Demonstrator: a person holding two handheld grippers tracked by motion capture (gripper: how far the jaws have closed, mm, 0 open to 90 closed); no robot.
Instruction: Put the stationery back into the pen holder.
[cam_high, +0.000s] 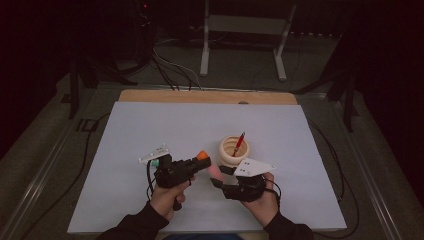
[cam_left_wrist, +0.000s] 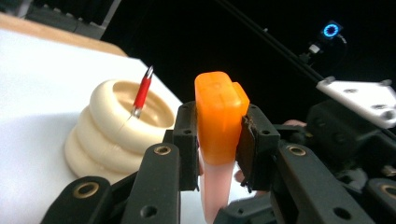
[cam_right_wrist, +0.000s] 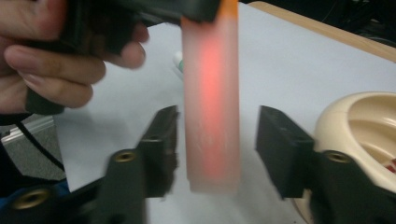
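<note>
A translucent pink tube (cam_right_wrist: 212, 102) with an orange cap (cam_left_wrist: 219, 116) hangs between my two grippers, above the white sheet. My left gripper (cam_left_wrist: 217, 140) is shut on the orange cap, both pads pressed on its sides. My right gripper (cam_right_wrist: 217, 144) stands open around the tube's lower end, with a clear gap at its right pad (cam_right_wrist: 280, 149). In the high view the cap (cam_high: 202, 155) and tube (cam_high: 216, 172) lie between the left gripper (cam_high: 202, 160) and right gripper (cam_high: 218, 179). A cream ringed holder (cam_high: 234, 151) just beyond holds a red pen (cam_high: 240, 142).
The white sheet (cam_high: 150, 130) covers the wooden table, whose bare far edge (cam_high: 200, 96) shows. The holder (cam_right_wrist: 359, 126) sits close beside the right gripper's right jaw. Cables (cam_high: 170, 70) and a grey stand (cam_high: 245, 30) lie on the floor beyond the table.
</note>
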